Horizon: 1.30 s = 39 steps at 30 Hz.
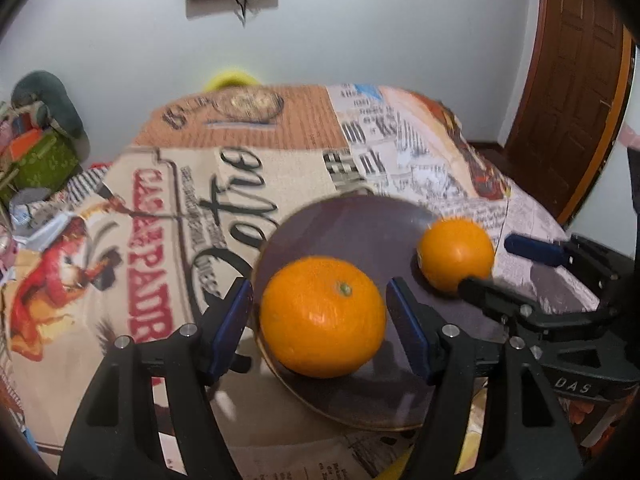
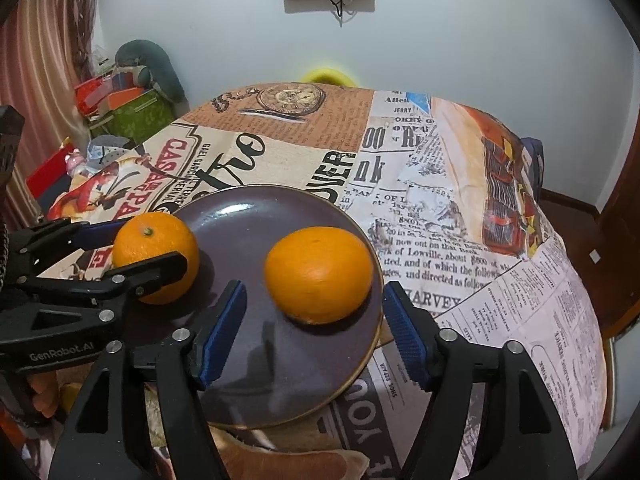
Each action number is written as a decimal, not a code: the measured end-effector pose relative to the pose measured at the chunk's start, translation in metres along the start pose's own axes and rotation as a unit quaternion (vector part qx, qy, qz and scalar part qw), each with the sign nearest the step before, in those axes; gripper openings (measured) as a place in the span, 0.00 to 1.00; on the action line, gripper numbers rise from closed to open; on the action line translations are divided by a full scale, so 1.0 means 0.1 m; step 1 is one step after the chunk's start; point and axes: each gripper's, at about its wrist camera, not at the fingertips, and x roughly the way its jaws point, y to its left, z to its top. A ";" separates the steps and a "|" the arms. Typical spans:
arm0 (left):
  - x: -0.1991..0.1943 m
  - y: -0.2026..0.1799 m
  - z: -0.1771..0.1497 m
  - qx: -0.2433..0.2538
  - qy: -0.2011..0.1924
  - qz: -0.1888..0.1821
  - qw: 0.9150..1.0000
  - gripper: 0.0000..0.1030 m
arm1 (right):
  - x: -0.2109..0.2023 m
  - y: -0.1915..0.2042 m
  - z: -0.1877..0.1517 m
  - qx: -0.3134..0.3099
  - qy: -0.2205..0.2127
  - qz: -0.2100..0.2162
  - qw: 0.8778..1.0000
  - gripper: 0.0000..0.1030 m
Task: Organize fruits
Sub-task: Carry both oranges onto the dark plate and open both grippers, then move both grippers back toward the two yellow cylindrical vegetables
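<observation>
Two oranges sit on the dark plate (image 2: 280,360) on the desk (image 2: 500,300). The left gripper (image 1: 320,320) has open jaws around the left orange (image 1: 322,317). The right gripper (image 2: 314,334) has open jaws by the right orange (image 2: 319,275).

A dark round plate (image 1: 360,232) sits on the table (image 1: 160,216), which wears a cloth full of printed words. A big orange (image 1: 322,317) rests on the plate's near side, between the wide-apart fingers of the left gripper (image 1: 320,320). A smaller orange (image 1: 456,254) sits at the plate's right edge, between the right gripper (image 1: 500,264) fingers.
</observation>
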 end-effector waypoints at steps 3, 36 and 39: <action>-0.14 -0.01 0.02 -0.001 -0.018 -0.003 1.000 0.76 | -0.08 -0.01 -0.03 0.003 -0.002 0.000 1.000 0.66; -1.90 -0.19 -0.75 0.012 -0.048 0.015 0.999 0.88 | -1.72 0.15 -0.95 0.014 -0.016 -0.043 0.999 0.78; -1.93 -0.19 -0.86 0.010 -0.042 0.015 0.999 0.88 | -1.70 0.20 -1.10 0.020 0.003 -0.031 0.999 0.79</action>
